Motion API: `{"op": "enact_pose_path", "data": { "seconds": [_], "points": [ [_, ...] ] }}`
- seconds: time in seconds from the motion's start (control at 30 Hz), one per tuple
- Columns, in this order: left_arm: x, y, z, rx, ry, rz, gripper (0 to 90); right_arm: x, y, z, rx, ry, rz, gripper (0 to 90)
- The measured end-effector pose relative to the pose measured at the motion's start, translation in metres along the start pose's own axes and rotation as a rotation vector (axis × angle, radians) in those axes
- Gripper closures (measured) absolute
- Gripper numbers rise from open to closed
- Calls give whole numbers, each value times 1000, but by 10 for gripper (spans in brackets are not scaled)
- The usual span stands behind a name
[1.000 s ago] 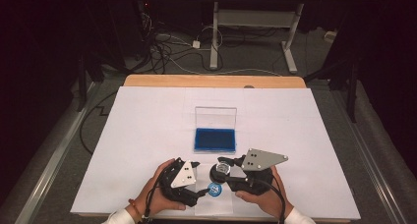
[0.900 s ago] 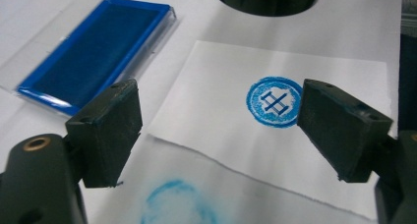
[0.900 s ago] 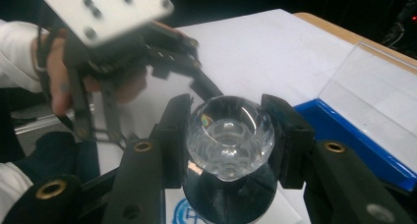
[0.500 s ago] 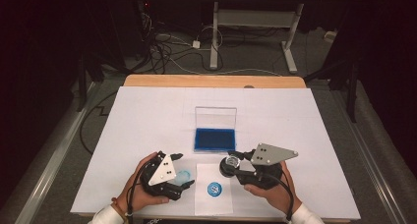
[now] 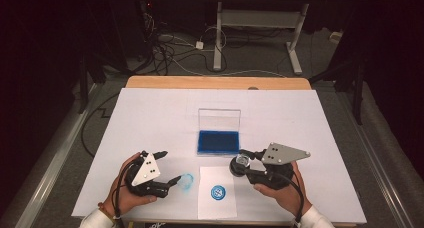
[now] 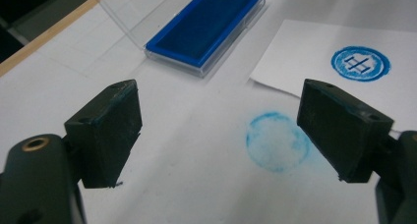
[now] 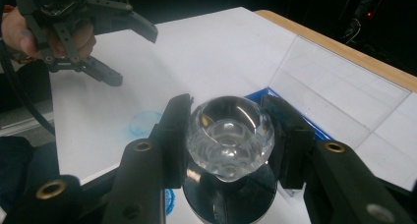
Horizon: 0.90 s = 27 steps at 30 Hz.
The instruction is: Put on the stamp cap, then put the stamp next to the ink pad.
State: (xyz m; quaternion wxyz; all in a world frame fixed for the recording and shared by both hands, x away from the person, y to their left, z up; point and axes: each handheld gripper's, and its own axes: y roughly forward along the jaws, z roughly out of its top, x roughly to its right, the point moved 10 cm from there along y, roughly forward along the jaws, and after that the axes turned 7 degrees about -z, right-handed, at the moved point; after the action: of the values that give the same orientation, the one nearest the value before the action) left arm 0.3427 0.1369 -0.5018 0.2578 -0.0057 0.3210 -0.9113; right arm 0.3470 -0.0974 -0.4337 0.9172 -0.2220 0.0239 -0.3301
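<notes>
While left gripper [image 5: 169,167] is hovering with jaws spread wide beside faint blue smudge [image 6: 276,141] on table [image 5: 150,113], right gripper [image 7: 226,130] is clamping clear-knobbed stamp [image 7: 230,133], sitting between open ink pad [image 5: 218,141] and stamped paper sheet [image 5: 217,199].

A clear, faceted-knob stamp [image 7: 228,135] is held upright between the right gripper's [image 5: 245,163] jaws, just beside the open blue ink pad [image 5: 218,142], whose clear lid is raised. A round blue imprint [image 5: 217,192] is seen on the white paper sheet [image 5: 216,208].
</notes>
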Motion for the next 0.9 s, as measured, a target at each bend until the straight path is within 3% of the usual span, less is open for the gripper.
{"op": "enact_pose_path", "data": {
  "seconds": [0.47, 0.9],
  "points": [
    [-7, -10, -27, -30, -37, 27, 165, 12, -2, -1, -8, 12, -40, 573],
    [-5, -13, -42, -52, -74, 12, 165, 35, 0, -8, -42, 31, -101, 573]
  ]
}}
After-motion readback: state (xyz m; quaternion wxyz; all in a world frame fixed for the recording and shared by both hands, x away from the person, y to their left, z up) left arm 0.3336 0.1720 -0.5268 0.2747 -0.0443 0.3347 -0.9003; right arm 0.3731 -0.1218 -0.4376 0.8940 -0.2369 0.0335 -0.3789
